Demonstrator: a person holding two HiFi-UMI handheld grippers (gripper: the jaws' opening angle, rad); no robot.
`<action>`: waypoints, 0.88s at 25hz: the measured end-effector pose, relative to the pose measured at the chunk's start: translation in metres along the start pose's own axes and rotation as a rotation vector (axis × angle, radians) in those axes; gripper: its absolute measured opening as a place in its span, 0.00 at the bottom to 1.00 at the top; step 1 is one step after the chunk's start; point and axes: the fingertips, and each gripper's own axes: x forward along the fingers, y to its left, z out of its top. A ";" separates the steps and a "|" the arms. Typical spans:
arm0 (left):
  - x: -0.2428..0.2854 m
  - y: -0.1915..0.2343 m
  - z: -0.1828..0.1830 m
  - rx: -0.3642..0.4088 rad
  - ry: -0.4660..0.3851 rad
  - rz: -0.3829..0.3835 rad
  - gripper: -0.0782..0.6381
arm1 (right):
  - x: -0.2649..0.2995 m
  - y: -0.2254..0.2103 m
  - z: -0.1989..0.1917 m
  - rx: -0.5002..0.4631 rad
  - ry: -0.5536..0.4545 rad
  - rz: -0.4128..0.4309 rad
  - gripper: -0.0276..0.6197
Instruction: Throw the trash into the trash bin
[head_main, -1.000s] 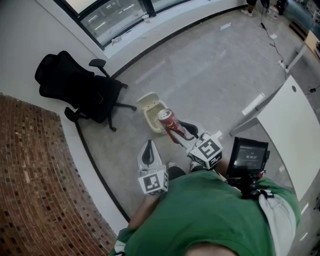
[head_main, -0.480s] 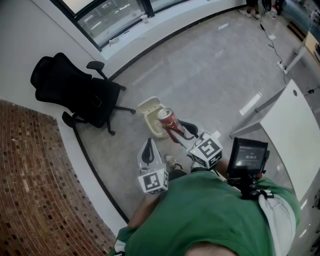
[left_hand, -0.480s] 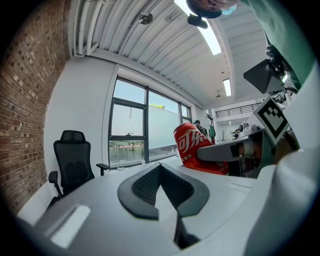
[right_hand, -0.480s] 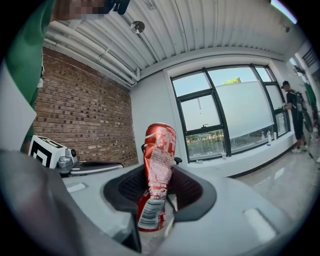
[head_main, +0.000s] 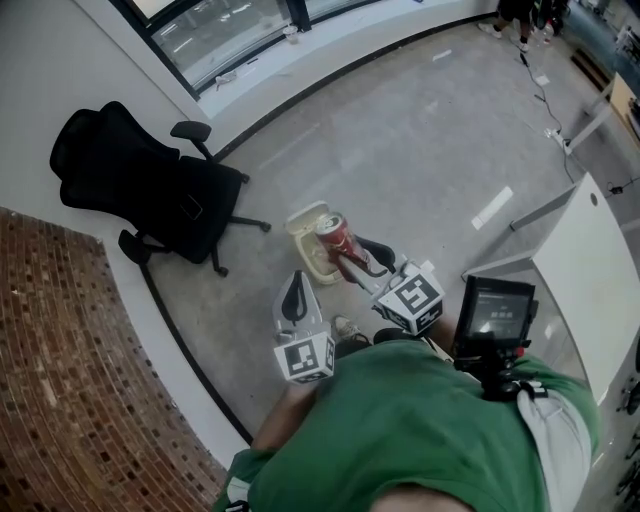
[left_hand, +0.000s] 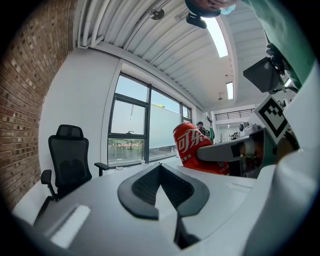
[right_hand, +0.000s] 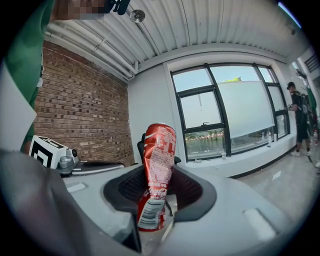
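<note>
A dented red soda can (head_main: 335, 238) stands upright in my right gripper (head_main: 347, 262), which is shut on its lower half. The same can fills the middle of the right gripper view (right_hand: 157, 165), between the black pads (right_hand: 192, 192). In the head view it hangs over the near edge of a beige open trash bin (head_main: 303, 222) on the floor. My left gripper (head_main: 296, 296) is held beside it on the left, jaws together and empty. In the left gripper view the can (left_hand: 191, 146) shows to the right, beyond the left gripper (left_hand: 161, 184).
A black office chair (head_main: 150, 190) stands left of the bin by a brick wall (head_main: 60, 380) and a window. A white desk (head_main: 590, 270) is on the right. A screen device (head_main: 495, 312) hangs at the person's chest. Another person (right_hand: 300, 120) stands far off.
Both grippers have moved forward together over the floor. The bin now lies closer under the can, and the chair has slid to the left in the head view.
</note>
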 end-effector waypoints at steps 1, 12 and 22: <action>0.004 0.005 -0.001 -0.007 0.000 -0.007 0.12 | 0.007 0.000 0.000 -0.001 0.004 -0.005 0.27; 0.025 0.041 -0.018 -0.032 0.050 -0.046 0.12 | 0.051 -0.002 -0.011 0.005 0.068 -0.036 0.27; 0.059 0.054 -0.039 -0.039 0.112 -0.003 0.12 | 0.084 -0.030 -0.030 0.024 0.123 -0.007 0.27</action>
